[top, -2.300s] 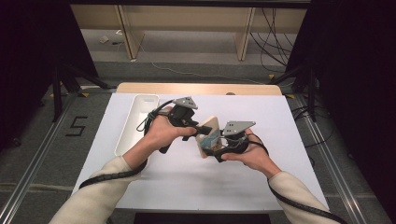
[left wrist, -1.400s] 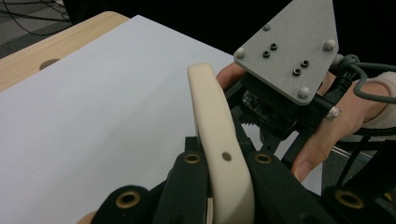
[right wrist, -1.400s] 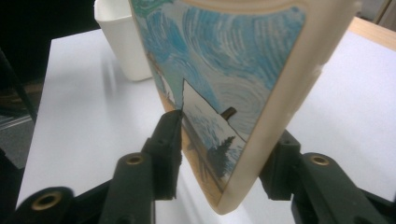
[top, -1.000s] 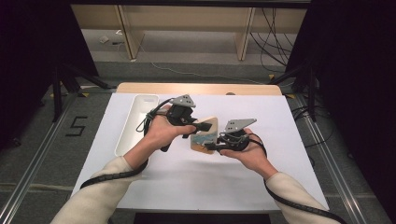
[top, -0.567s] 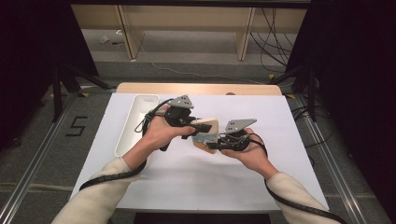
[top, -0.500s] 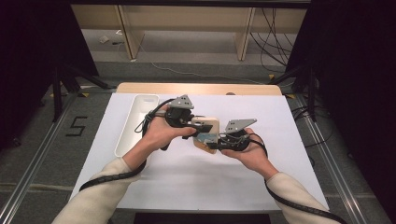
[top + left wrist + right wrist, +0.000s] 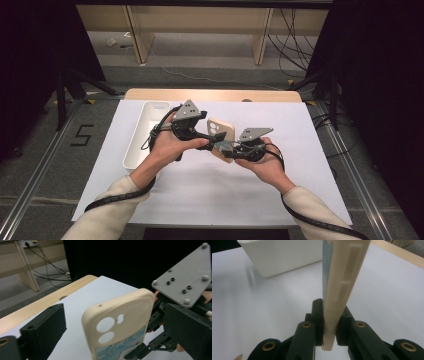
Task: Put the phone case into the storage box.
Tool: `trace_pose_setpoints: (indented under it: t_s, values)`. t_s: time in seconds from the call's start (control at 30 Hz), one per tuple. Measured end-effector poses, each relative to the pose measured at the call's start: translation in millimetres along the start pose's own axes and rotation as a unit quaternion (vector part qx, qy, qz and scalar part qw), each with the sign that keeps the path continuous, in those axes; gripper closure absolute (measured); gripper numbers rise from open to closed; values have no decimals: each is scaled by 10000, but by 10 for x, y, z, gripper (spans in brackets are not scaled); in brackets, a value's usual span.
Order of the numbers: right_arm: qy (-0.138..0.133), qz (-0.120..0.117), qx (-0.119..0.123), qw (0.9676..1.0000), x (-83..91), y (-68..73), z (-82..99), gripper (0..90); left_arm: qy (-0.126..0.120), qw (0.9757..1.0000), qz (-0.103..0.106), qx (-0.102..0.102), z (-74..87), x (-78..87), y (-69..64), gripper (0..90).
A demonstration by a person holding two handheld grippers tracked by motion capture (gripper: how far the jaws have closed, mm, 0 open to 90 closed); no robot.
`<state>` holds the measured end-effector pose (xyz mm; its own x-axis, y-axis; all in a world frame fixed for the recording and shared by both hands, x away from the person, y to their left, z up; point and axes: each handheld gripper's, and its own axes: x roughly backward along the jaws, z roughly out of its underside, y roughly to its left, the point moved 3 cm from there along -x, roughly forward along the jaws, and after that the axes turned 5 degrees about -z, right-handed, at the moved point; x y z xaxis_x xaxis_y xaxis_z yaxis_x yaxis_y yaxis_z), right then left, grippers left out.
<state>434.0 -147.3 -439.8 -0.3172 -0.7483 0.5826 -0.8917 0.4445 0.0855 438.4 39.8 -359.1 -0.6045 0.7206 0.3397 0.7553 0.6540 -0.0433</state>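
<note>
High view: cream phone case (image 7: pixel 221 134) held above white counter (image 7: pixel 300 150), between both hands. Right gripper (image 7: pixel 231 148) clamped on lower end of case; in right gripper view, jaws seen pressed against both faces of case (image 7: pixel 338 290), case upright. Left gripper (image 7: pixel 212 136) jaws just opened wide; in left gripper view, case (image 7: pixel 117 322) seen between spread jaws, untouched by them, camera holes facing lens. White tray (image 7: pixel 145 135) seen just left of left hand, on counter.
</note>
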Motion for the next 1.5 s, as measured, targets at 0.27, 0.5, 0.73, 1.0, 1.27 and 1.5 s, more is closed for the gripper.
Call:
trace_pose_setpoints:
  t_s: [0.27, 0.5, 0.73, 1.0, 1.27, 1.5]
  values:
    - [17, 123, -133, 9998, -31, 8, 1, 806, -67, 9996, -221, 141, 148, -76, -48, 0]
    - [17, 175, -248, 9995, -44, -5, 9, 806, -89, 9995, -294, -11, 161, -199, -142, 0]
    - [-4, 182, -275, 9995, -49, 6, 4, 805, -118, 9990, -422, -98, 149, -306, -175, 0]
    - [-40, 217, -327, 9992, -50, 16, -5, 805, -170, 9979, -608, -126, 157, -361, -162, 48]
    - [-84, 255, -363, 9990, -48, 10, -4, 802, -239, 9978, -625, -42, 158, -379, -176, 85]
    - [-196, 333, -353, 9986, -43, 10, -20, 778, -320, 9977, -595, -65, 128, -347, -177, 109]
